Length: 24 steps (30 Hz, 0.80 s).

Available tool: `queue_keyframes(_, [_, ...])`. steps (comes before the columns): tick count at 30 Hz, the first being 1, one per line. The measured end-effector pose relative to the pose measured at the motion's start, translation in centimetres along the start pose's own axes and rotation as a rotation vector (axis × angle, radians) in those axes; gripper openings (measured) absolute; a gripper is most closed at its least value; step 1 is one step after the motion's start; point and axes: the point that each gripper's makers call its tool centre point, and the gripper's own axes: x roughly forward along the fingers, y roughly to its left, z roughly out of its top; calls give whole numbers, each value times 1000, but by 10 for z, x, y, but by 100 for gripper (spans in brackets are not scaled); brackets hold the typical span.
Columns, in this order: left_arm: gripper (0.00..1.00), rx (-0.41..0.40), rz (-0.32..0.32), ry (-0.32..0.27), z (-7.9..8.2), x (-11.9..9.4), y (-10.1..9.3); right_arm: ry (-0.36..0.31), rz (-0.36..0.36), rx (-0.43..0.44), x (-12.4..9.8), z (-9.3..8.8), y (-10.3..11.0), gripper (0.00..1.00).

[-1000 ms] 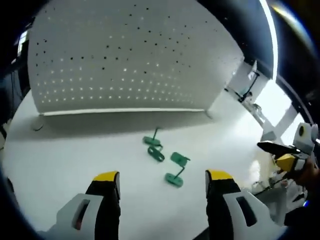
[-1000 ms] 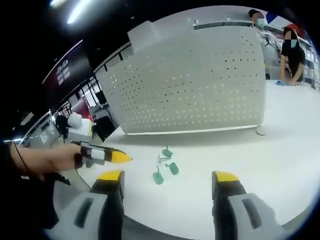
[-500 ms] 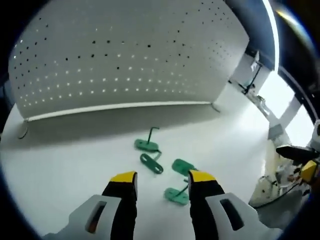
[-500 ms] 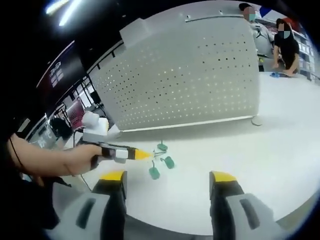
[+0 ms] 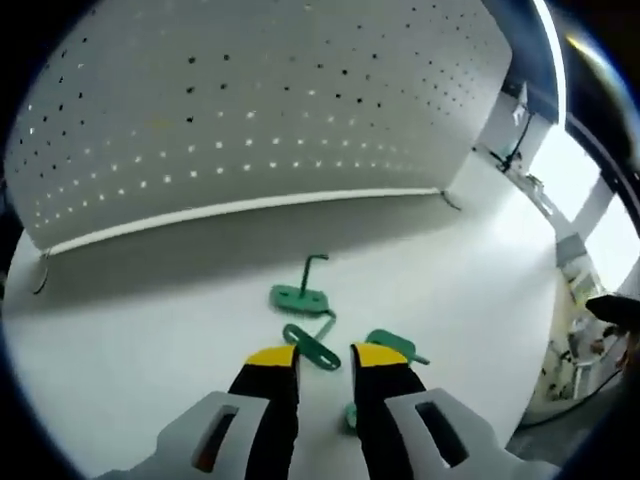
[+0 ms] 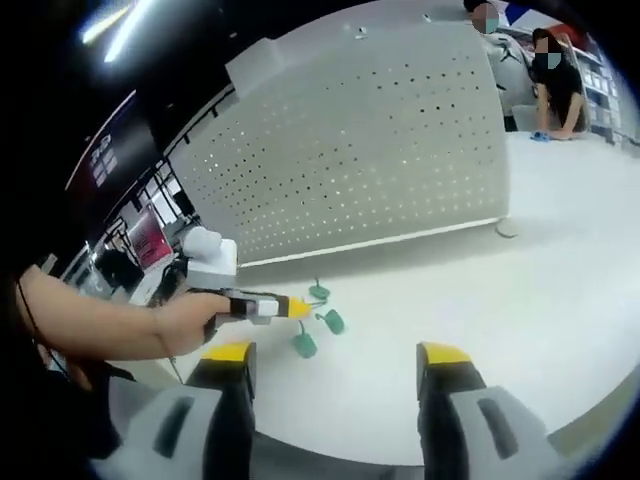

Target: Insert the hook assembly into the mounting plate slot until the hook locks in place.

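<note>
In my left gripper view, bare white tabletop (image 5: 130, 330) runs to the upright white perforated panel (image 5: 250, 110). I count four small green metal hook pieces (image 5: 300, 297) clustered ahead. My left gripper (image 5: 325, 358) has its yellow-tipped jaws nearly together, just over one piece; whether they touch it I cannot tell. In my right gripper view, the table edge lies near, and my right gripper (image 6: 335, 352) is spread wide, holding nothing.
</note>
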Motion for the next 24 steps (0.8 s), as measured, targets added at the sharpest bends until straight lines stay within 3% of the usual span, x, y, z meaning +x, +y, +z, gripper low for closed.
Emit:
queue_keyframes(8, [15,46,29,67,-13,7,8,-9,-8,23,2,4,-6,60])
queue_keyframes(24, [1,134,70,40,-8,9,29,11,3,26,7,-3,-3,59])
